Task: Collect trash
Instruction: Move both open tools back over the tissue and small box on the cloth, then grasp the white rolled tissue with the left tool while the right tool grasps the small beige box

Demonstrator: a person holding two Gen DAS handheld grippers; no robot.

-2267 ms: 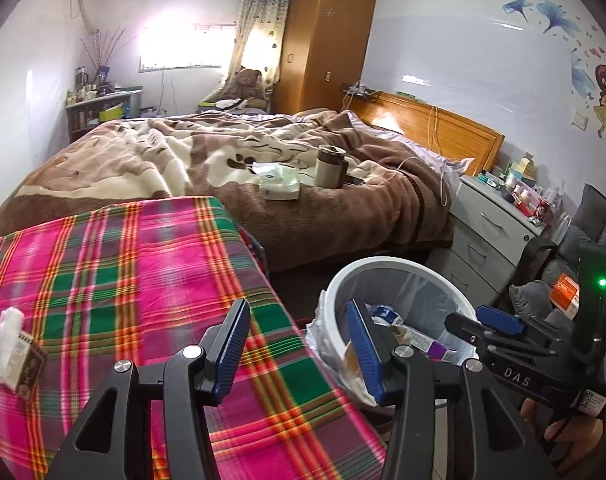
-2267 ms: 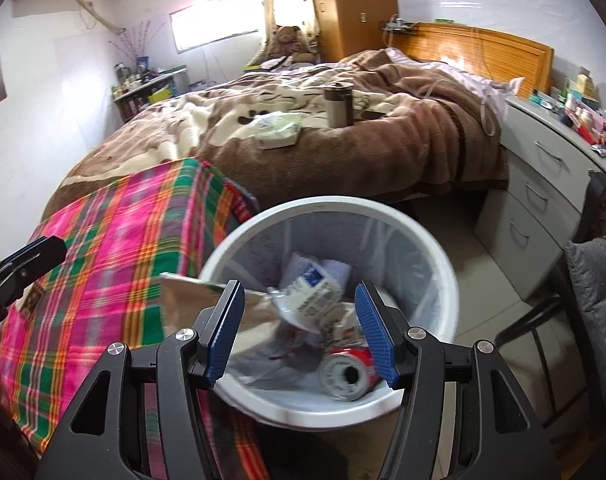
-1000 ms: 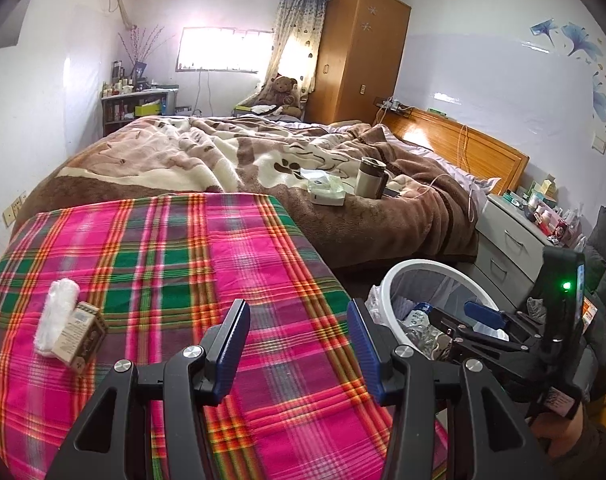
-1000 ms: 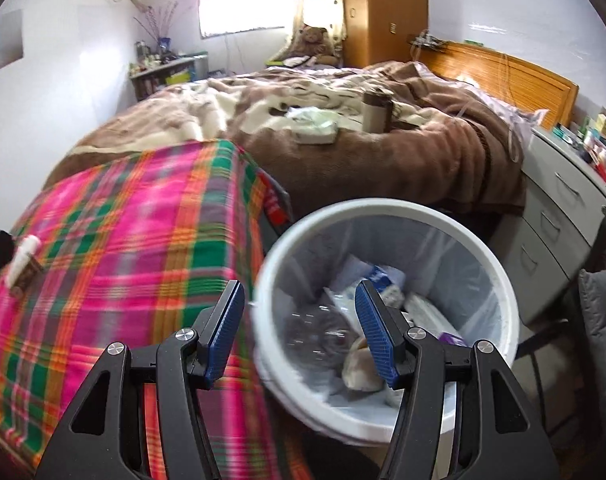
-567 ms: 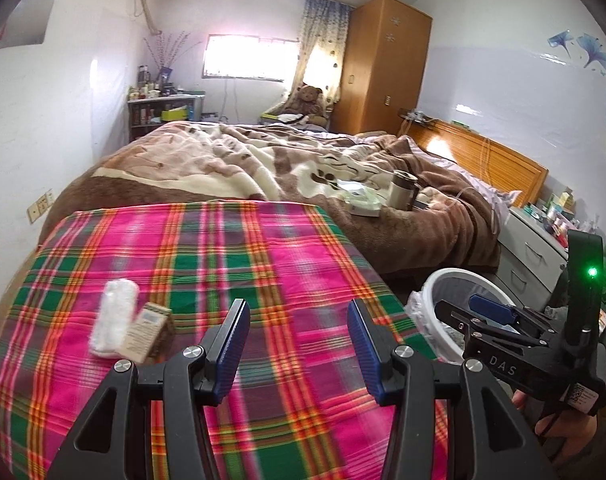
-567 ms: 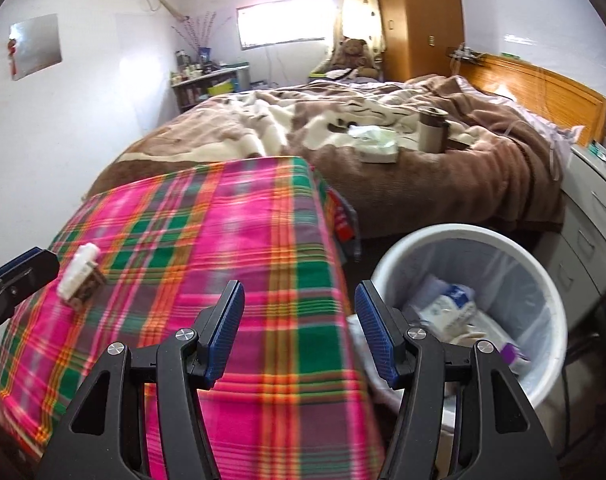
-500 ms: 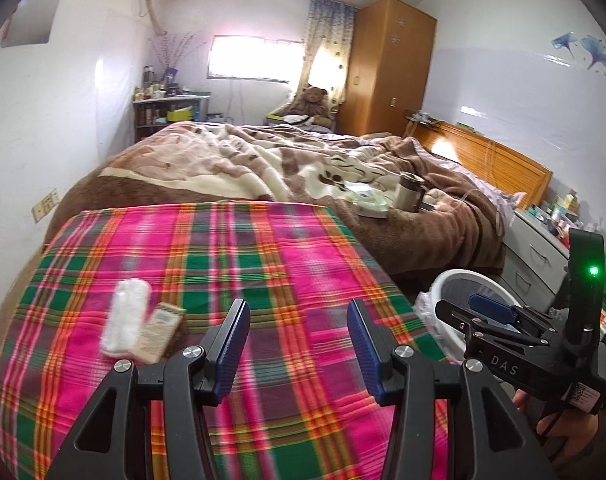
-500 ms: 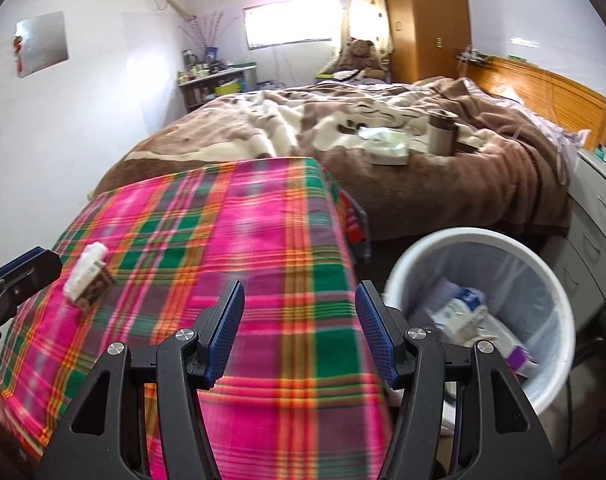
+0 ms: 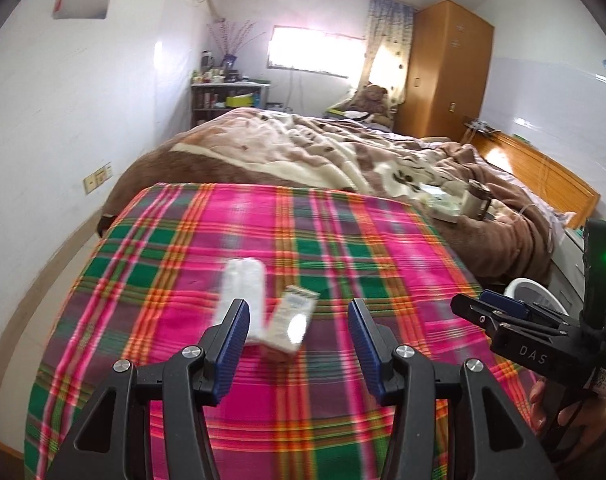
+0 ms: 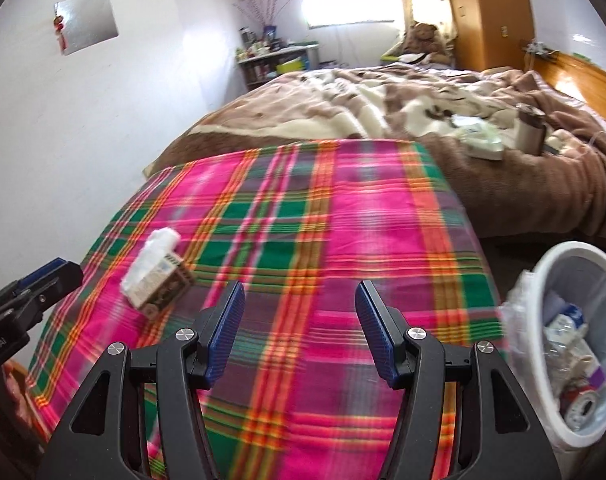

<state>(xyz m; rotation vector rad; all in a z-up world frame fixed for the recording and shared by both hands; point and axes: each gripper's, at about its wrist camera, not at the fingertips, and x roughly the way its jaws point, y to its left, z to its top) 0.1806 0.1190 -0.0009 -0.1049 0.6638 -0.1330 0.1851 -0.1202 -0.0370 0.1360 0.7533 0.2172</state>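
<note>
plaid blanket (image 9: 343, 240) holds a small carton (image 9: 289, 322) touching a white wad (image 9: 243, 292). my left gripper (image 9: 299, 336), jaws apart and empty, lines up nearest; right gripper (image 10: 299, 332), also apart and empty, sits nearer the bin (image 10: 543, 276).

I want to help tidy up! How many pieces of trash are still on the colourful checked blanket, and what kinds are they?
White crumpled tissue wad: 1
Small brown and white cardboard box: 1
Total on the pink and green plaid blanket: 2
They lie side by side, touching. The white round trash bin beside the blanket already holds other trash.
</note>
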